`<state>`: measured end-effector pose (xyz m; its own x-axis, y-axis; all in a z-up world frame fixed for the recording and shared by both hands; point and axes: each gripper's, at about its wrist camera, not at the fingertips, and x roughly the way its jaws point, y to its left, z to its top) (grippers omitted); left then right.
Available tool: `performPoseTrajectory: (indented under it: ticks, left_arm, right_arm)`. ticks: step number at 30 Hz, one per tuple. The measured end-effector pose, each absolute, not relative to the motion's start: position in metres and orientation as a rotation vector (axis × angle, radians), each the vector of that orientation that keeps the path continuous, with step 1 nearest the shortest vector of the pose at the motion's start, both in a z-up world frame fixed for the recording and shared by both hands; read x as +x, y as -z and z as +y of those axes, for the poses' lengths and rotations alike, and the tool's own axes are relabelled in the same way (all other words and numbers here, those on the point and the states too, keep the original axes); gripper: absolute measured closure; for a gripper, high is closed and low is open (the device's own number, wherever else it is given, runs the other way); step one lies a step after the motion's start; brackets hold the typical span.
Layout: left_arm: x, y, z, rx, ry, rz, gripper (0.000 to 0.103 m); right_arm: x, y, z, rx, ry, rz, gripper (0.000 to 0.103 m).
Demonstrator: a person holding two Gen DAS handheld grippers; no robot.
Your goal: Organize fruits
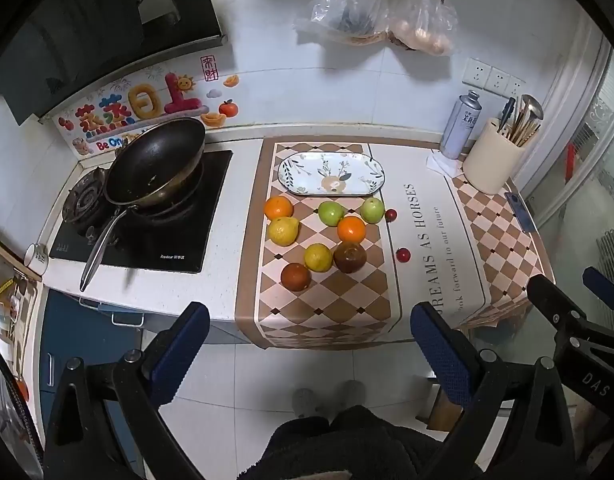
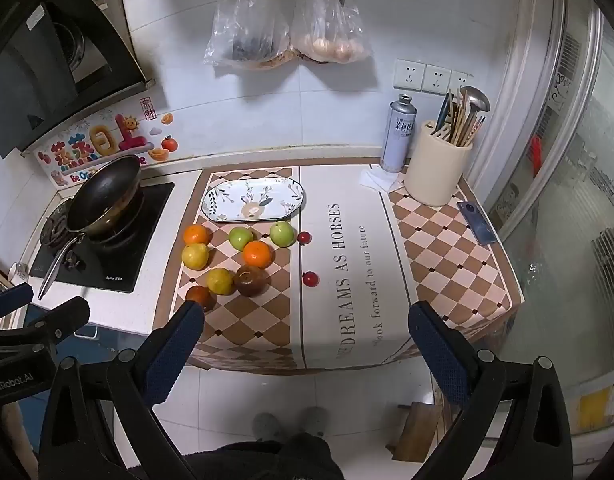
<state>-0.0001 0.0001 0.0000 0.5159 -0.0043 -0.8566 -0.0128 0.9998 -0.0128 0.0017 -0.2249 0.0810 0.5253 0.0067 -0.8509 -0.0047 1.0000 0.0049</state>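
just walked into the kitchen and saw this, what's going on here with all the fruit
A person stands at the counter with a hand-held gripper in each hand, about to sort fruit. The left hand-held gripper and right hand-held gripper are both open, empty and held short of the counter edge. Nothing has been picked up yet. The oval plate is empty, and the fruit lies loose on the checkered mat in front of it: oranges, green apples, yellow citrus, darker brown fruits and two small red ones.

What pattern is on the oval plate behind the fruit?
White plate with dark leaf sprigs and a beige flower motif; clearest in the right wrist view.
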Motion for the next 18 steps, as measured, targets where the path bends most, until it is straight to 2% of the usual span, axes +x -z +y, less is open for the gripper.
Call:
performPoseTrajectory:
  ticks: [18]
  left_arm:
    - [-0.007, 0.002, 0.000, -0.008, -0.015, 1.022, 0.000]
  right_arm:
    - [-0.006, -0.083, -0.227, 0.021, -0.025, 1.013, 0.000]
